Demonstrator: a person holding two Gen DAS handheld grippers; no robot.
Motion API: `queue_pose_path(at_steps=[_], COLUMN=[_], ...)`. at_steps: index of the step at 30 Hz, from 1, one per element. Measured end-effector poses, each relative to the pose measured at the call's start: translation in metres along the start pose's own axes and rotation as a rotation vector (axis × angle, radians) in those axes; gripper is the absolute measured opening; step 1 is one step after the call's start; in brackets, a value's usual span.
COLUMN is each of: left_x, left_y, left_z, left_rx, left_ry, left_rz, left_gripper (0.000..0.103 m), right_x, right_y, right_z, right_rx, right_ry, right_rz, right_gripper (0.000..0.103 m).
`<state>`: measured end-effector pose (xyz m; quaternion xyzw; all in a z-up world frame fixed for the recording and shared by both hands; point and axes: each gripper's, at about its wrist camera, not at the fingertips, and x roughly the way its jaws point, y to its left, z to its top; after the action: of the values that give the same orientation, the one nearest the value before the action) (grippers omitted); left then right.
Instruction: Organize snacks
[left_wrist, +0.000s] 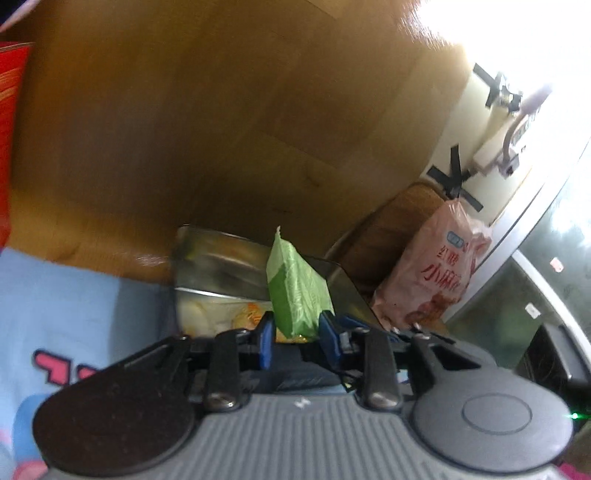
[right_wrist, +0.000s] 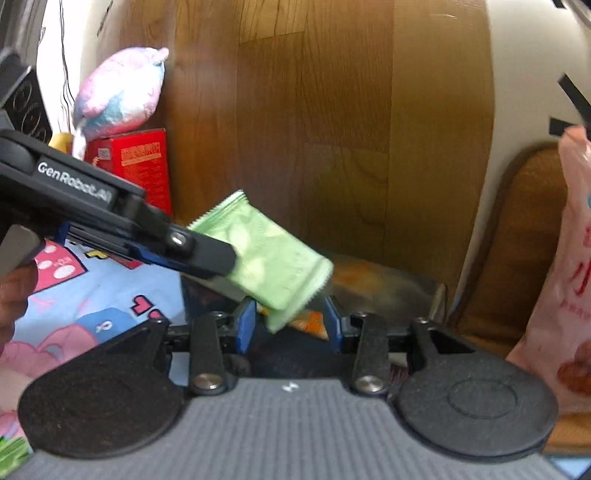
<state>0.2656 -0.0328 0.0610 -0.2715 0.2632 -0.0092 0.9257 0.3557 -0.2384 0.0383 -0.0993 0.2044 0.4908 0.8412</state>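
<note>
The left gripper (left_wrist: 295, 332) clamps a green packet (left_wrist: 295, 288) above the metal tin (left_wrist: 218, 266). The right gripper (right_wrist: 290, 325) hangs spread and empty, near the tin. A pink bag (left_wrist: 436, 266) stands right of the tin.

I'm seeing pastel plush toy (right_wrist: 120, 88) sitting atop red box (right_wrist: 142, 166), cartoon-print cloth (right_wrist: 96, 295) lying below, wood-grain panel (right_wrist: 314, 110) standing behind.

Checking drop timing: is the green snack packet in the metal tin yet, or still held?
Held, not in. The left gripper clamps the green packet by one end above the open metal tin; right gripper open, empty.
</note>
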Motion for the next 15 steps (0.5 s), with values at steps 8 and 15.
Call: queue_pose_path(at_steps=[8,15], left_x=[-0.065,-0.11], left_y=[0.018,0.041], left_z=[-0.033,-0.072], left_rx=[-0.031,-0.091], left_ry=[-0.047,-0.053], left_rz=[0.026,0.06], left_gripper=[0.027,0.027], right_x=[-0.024,-0.033], right_y=[0.013,0.029], right_z=[-0.02,-0.035], right_rx=[0.063,0.037], right_ry=[0.011,0.083], right_rz=[0.065,0.102], right_gripper=[0.046,0.046])
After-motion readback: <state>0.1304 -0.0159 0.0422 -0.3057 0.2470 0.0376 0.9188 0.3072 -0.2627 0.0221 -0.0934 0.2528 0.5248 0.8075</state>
